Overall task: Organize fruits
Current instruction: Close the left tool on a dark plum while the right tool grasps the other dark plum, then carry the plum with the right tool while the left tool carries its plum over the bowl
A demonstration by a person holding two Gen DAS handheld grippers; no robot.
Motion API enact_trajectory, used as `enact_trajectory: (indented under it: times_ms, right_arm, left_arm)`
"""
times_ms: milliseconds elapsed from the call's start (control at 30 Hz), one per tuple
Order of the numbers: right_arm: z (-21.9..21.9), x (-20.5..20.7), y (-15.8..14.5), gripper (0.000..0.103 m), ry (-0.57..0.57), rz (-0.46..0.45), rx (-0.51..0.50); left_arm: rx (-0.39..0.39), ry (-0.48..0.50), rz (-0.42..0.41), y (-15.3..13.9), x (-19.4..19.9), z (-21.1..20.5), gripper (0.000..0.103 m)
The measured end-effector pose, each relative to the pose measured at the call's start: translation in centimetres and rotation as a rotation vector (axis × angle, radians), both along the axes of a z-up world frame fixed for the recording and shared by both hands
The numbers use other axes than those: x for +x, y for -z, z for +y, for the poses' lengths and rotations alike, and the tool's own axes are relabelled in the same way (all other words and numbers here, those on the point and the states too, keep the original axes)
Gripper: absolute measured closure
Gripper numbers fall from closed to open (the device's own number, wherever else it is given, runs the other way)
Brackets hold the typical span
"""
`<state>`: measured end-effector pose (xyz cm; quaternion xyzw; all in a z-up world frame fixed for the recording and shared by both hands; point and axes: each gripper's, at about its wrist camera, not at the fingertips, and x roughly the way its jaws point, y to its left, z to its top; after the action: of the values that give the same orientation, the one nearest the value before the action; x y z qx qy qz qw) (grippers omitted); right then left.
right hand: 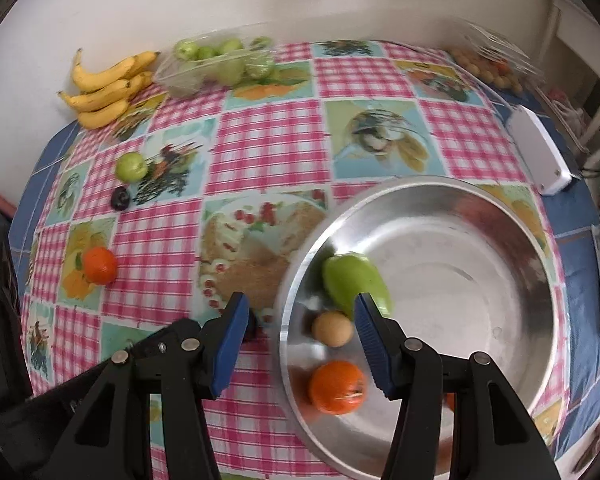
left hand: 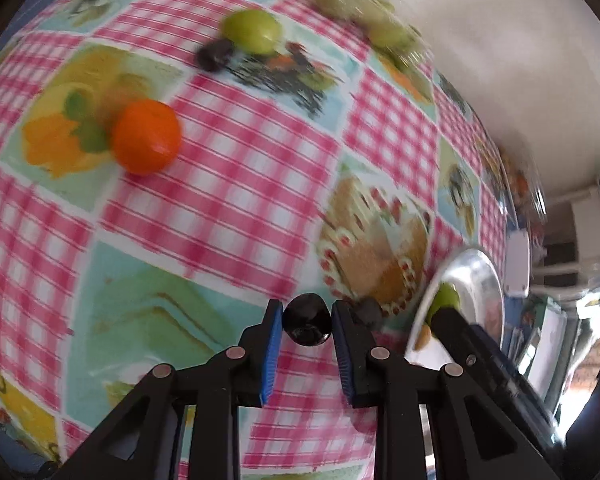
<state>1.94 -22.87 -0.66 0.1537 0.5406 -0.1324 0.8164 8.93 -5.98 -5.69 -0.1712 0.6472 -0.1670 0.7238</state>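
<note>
My left gripper point(left hand: 306, 320) is shut on a small dark plum point(left hand: 306, 322), its blue pads against both sides, just above the checked tablecloth. A second dark fruit point(left hand: 368, 312) lies by its right finger. My right gripper point(right hand: 300, 320) stands open across the near-left rim of the steel bowl point(right hand: 420, 184) and holds nothing. In the bowl lie a green fruit point(right hand: 352, 284), a small tan fruit point(right hand: 332, 328) and an orange point(right hand: 338, 386). On the cloth lie another orange point(right hand: 99, 265), a green fruit point(right hand: 131, 166) and a dark plum point(right hand: 120, 199).
Bananas point(right hand: 108, 88) and a clear tray of green fruit point(right hand: 220, 66) sit at the table's far edge by the wall. A clear box of small tan fruit point(right hand: 488, 68) is at the far right, with a white device point(right hand: 540, 152) near the right edge.
</note>
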Motion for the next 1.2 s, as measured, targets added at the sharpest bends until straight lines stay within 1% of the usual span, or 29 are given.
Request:
enact_trajectory:
  times_ms: [33, 67, 167, 200, 333, 433, 500, 733, 900, 1133, 1200]
  right_arm:
    - [0.5, 0.3, 0.0, 0.053, -0.02, -0.003, 0.002]
    - [0.9, 0.4, 0.0, 0.054, -0.031, -0.006, 0.008]
    - [2.1, 1.1, 0.3, 0.055, -0.068, -0.021, 0.073]
    - [2.5, 1.3, 0.4, 0.056, -0.083, -0.02, 0.077]
    - [4.4, 2.3, 1.2, 0.057, -0.14, 0.014, 0.024]
    - [5.0, 2.7, 2.1, 0.057, -0.153, 0.05, -0.007]
    - [5.4, 3.0, 2.6, 0.059, -0.165, 0.075, -0.033]
    - [6.4, 3.7, 4.2, 0.06, -0.192, 0.144, -0.152]
    - [7.0, 3.9, 4.7, 0.062, -0.207, 0.157, -0.173]
    - [7.6, 3.6, 4.8, 0.075, -0.216, 0.178, -0.215]
    - [7.7, 3.5, 4.8, 0.075, -0.217, 0.178, -0.217]
  left_arm:
    - [0.007, -0.024, -0.009, -0.2, 0.3, 0.7, 0.076]
    - [0.012, -0.042, -0.016, -0.3, 0.5, 1.3, 0.076]
    - [0.028, -0.105, -0.048, -1.1, 1.4, 3.4, 0.076]
    - [0.031, -0.125, -0.059, -1.4, 1.6, 4.0, 0.076]
    - [0.024, -0.167, -0.079, -2.0, 2.0, 5.5, 0.076]
    - [0.018, -0.172, -0.078, -2.1, 2.2, 5.9, 0.076]
    - [0.013, -0.168, -0.073, -2.1, 2.1, 5.8, 0.076]
    - [0.004, -0.171, -0.067, -2.0, 2.2, 5.5, 0.076]
    - [0.003, -0.172, -0.066, -2.0, 2.2, 5.6, 0.076]
    - [0.004, -0.173, -0.066, -2.0, 2.1, 5.6, 0.076]
    - [0.006, -0.172, -0.067, -2.0, 2.1, 5.6, 0.076]
